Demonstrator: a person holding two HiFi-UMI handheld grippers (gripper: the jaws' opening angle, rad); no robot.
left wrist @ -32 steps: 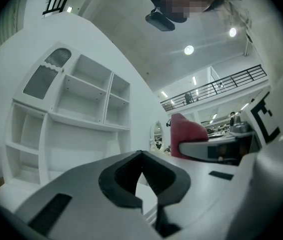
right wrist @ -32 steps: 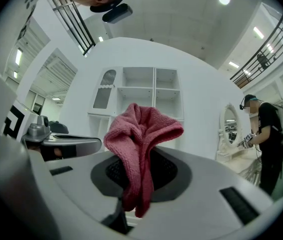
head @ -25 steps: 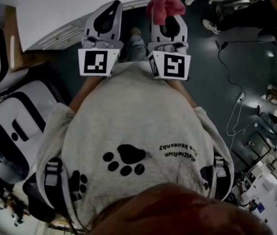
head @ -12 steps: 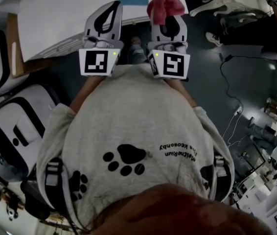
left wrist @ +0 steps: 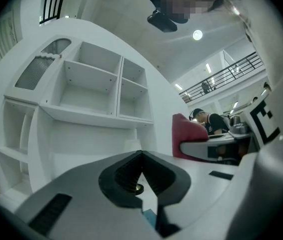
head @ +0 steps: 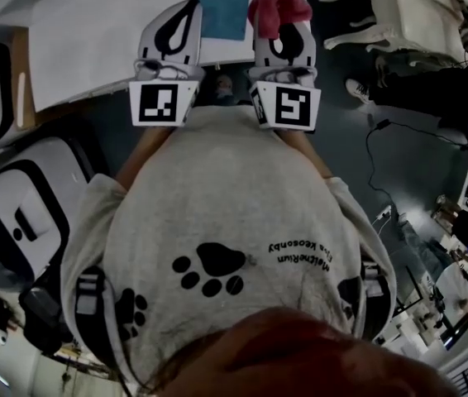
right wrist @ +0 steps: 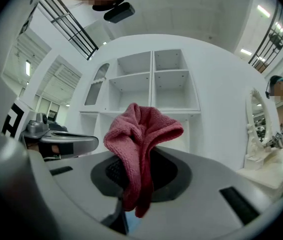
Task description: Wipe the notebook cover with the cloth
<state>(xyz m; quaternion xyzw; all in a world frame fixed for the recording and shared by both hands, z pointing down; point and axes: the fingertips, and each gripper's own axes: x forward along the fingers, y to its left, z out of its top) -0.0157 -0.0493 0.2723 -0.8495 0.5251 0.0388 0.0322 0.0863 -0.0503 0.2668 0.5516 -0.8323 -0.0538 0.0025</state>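
On the left we see the white table [head: 93,31]. The left gripper [head: 186,15] reaches out over its near edge. In the left gripper view its two jaws are pressed tight together at the tips, and there is nothing between them. Past the jaws stands a big white shelf [left wrist: 91,89] with open boxes in it.

Next comes the notebook [head: 223,8]. It is blue and lies flat on the table. From the head view it sits between the two grippers, just beside the tip of the left one. We cannot tell how high the grippers are above the table.

Then comes the right gripper [head: 284,44], side by side with the left one. Its jaws are closed on the cloth [head: 278,8]. The cloth is pink and fluffy. In the right gripper view it bunches up above the jaws, and one end hangs down below them. From the head view the bunch sits just to the right of the notebook, near the right end of the table.

Lower down we see a grey shirt [head: 217,222] with a black paw print. On the right is the dark floor [head: 366,164].
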